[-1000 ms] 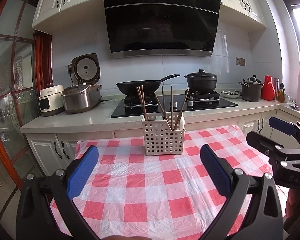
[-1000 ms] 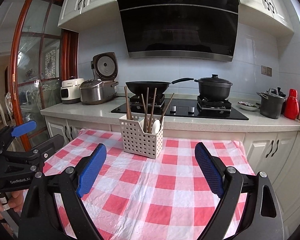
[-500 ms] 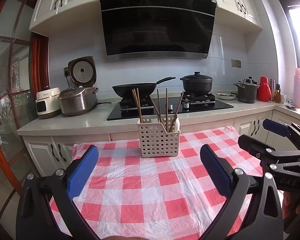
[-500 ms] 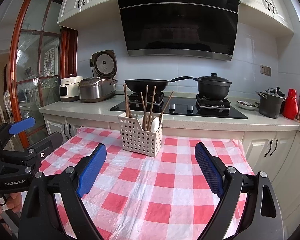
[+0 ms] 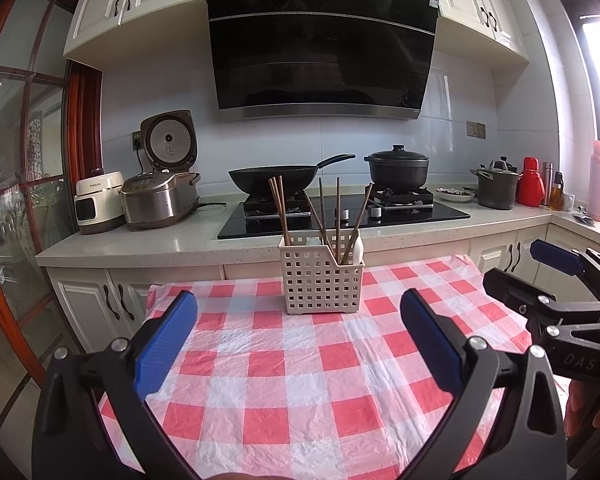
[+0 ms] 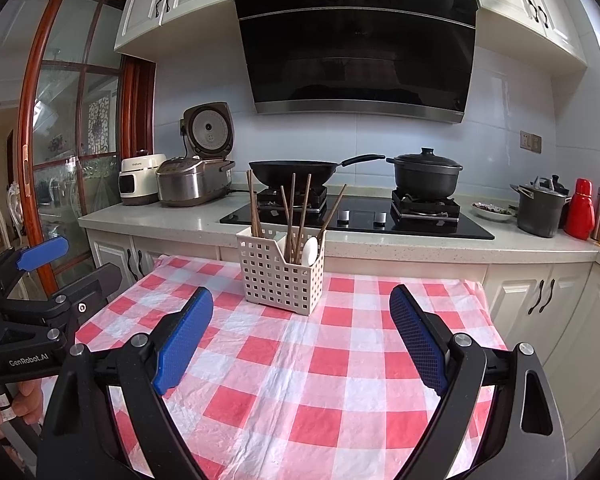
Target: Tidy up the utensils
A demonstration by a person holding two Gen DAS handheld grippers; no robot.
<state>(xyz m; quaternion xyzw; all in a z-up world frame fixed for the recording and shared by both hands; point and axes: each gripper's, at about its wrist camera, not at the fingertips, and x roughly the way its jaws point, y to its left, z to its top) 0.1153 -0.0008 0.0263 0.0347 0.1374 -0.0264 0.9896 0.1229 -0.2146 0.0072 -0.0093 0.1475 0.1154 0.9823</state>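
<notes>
At the far left of the counter stands one white appliance (image 5: 99,202), and just beside it one steel rice cooker (image 5: 161,198) with its lid raised upright. Next along, the black hob (image 5: 416,216) carries two vessels — a wok (image 5: 274,178) on the left burner and a lidded black pot (image 5: 397,169) on the right.

In front of the counter, a table under a red-and-white checked cloth (image 5: 300,364) holds one white slotted utensil basket (image 5: 322,276), set toward the far edge of the cloth. The basket has two compartments. From the right wrist view, the left one holds two brown chopsticks (image 6: 253,210) standing close together; the right one holds four more chopsticks, leaning apart, and one white spoon (image 6: 311,251) resting against the near right corner. That makes six chopsticks counted.

The left gripper (image 5: 299,342) hangs above the near part of the cloth, its two blue-padded fingers spread wide with nothing between them. The right gripper (image 6: 301,340) is likewise spread wide and empty — it sits beside the left one, both pointing at the basket and well apart from it.

Farther right on the counter are one grey stockpot (image 5: 496,188), one red flask (image 5: 531,182) and a small dish (image 5: 454,195).
</notes>
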